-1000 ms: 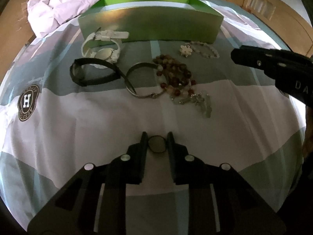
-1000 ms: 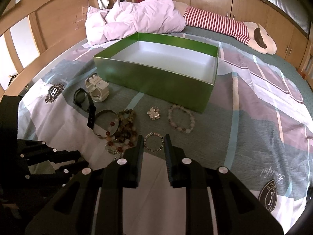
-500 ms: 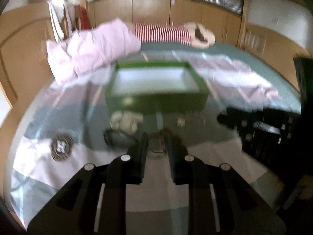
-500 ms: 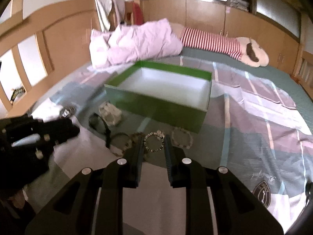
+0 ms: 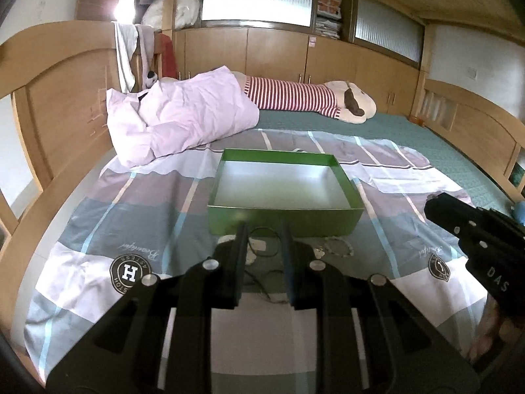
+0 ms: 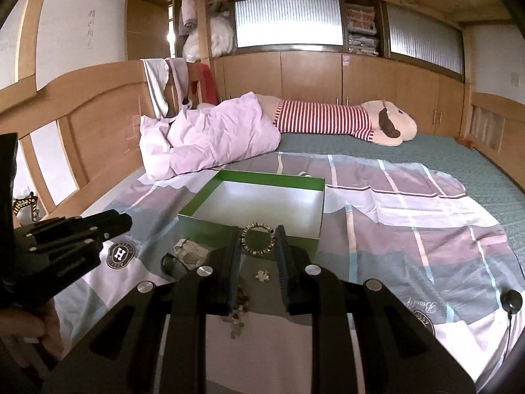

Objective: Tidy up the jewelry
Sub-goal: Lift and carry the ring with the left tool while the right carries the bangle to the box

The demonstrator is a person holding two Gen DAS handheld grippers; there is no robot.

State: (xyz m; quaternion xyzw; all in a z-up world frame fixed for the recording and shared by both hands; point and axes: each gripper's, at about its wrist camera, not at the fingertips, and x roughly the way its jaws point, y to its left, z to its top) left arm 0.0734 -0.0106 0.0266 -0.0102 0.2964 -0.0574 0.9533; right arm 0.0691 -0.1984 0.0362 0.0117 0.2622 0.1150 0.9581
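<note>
Right wrist view: right gripper (image 6: 258, 241) clamps a beaded bracelet (image 6: 258, 238), the green box (image 6: 259, 197) lying just beyond its jaws.

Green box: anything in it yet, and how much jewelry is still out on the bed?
Nothing looks stowed: the green box shows a bare white floor. In hand: the right gripper holds a beaded bracelet raised before the box; the left gripper holds a thin dark ring. Left on the quilt: a white watch, a flower charm, a pale bracelet and more beads.
</note>
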